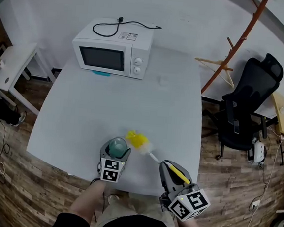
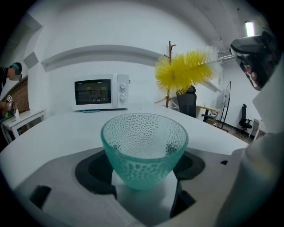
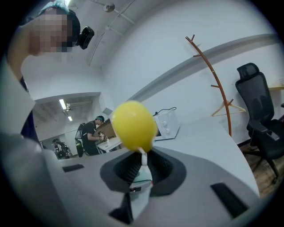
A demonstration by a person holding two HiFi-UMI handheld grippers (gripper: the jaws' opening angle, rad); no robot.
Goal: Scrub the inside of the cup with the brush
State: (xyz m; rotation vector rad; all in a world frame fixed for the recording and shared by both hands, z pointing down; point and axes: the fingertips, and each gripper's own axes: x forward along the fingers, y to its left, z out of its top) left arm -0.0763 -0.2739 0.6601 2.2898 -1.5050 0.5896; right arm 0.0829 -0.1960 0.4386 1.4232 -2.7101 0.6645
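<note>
A teal dimpled glass cup (image 1: 117, 146) (image 2: 144, 146) stands upright between the jaws of my left gripper (image 1: 115, 155) (image 2: 144, 177), which is shut on it near the table's front edge. My right gripper (image 1: 172, 171) (image 3: 141, 175) is shut on the handle of a brush whose yellow bristle head (image 1: 137, 139) (image 2: 184, 71) (image 3: 133, 125) hangs in the air just right of the cup and above its rim. The brush head is outside the cup.
A white microwave (image 1: 113, 48) (image 2: 97, 92) with its cord on top sits at the table's far left. A black office chair (image 1: 246, 105) and an orange coat stand (image 1: 237, 42) are off the right side. The grey table (image 1: 133, 100) ends just before me.
</note>
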